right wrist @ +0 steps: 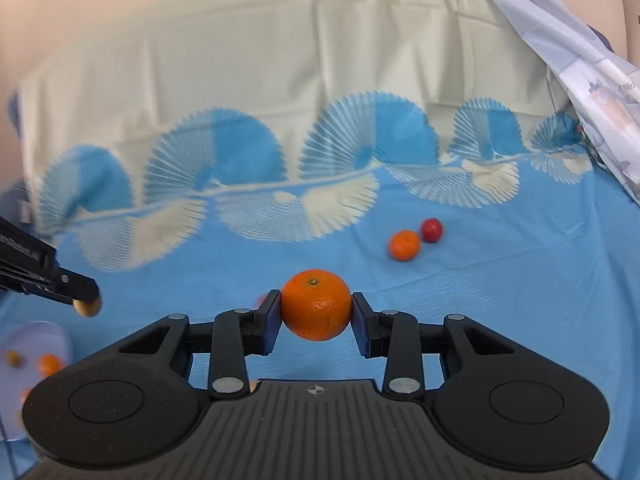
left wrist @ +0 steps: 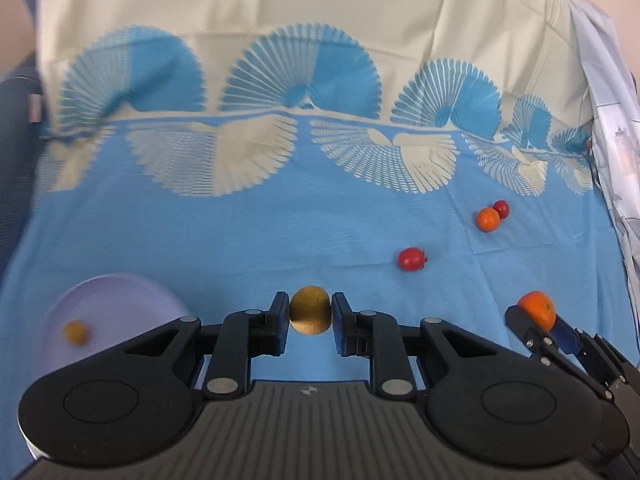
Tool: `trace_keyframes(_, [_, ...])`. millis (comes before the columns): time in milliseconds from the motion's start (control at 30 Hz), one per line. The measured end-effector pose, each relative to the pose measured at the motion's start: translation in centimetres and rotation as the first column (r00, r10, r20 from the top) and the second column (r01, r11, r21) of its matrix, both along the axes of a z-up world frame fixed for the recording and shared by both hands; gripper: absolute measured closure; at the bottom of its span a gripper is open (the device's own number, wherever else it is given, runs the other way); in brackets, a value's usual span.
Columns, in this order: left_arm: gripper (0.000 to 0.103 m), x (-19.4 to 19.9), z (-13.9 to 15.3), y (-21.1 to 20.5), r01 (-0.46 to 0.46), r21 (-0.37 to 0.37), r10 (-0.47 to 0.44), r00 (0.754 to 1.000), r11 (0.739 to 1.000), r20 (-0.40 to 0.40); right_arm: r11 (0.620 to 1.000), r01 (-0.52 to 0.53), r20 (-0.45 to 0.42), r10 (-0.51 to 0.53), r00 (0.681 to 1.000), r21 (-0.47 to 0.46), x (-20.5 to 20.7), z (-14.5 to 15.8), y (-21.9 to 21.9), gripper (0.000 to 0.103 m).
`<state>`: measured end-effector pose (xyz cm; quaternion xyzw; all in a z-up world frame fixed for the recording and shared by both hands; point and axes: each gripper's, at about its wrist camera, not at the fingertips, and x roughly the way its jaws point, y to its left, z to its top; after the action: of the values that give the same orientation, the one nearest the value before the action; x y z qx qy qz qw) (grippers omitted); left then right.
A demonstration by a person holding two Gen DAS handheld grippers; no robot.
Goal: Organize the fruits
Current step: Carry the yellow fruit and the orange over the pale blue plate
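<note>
fruits are split between both tools: left gripper (left wrist: 311, 316) clamps a round brown kiwi (left wrist: 311, 314), nearer the pale lilac plate (left wrist: 120, 300) at its lower left, while right gripper (right wrist: 316, 312) clamps a round orange mandarin (right wrist: 316, 308).

The cloth (left wrist: 240, 232) is sky blue below and cream above, with a band of blue and cream fan shapes between. An orange mandarin (right wrist: 316, 305) and a brownish-yellow kiwi (left wrist: 310, 311) sit between black, blue-padded fingers (left wrist: 280, 312). The plate (left wrist: 120, 300) is pale lilac; two tomatoes (left wrist: 412, 259) are red.
</note>
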<state>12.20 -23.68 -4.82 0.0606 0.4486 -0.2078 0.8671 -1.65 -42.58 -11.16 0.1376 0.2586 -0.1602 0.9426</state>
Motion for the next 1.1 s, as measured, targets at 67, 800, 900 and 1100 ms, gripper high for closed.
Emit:
trace_keyframes(67, [0.078,-1.8,1.4,2.2,-0.019,0.012,0.018,1.000,1.000,0.018,0.999,-0.047,0.010,0.047,0.999,0.007,-1.3,1.5,2.6,0.065])
trace_keyframes(800, [0.078,-14.3,7.8,23.9,-0.225,-0.006,0.225,0.972,0.974,0.074,0.903,-0.429,-0.001,0.429,0.903,-0.029,-11.5,10.2,25.1,0.065])
trace_keyframes(900, [0.078,-14.7,8.0,25.9,-0.246,-0.018,0.246,0.967,0.969,0.072,0.891,-0.452,-0.012,0.452,0.892,-0.036,-11.6,10.4,26.8,0.065])
trace_keyframes(1100, [0.078,-14.8,8.1,28.2,-0.268,-0.047,0.271,0.960,0.962,0.070,0.876,-0.478,-0.027,0.477,0.878,-0.068,-11.7,10.9,29.1,0.065])
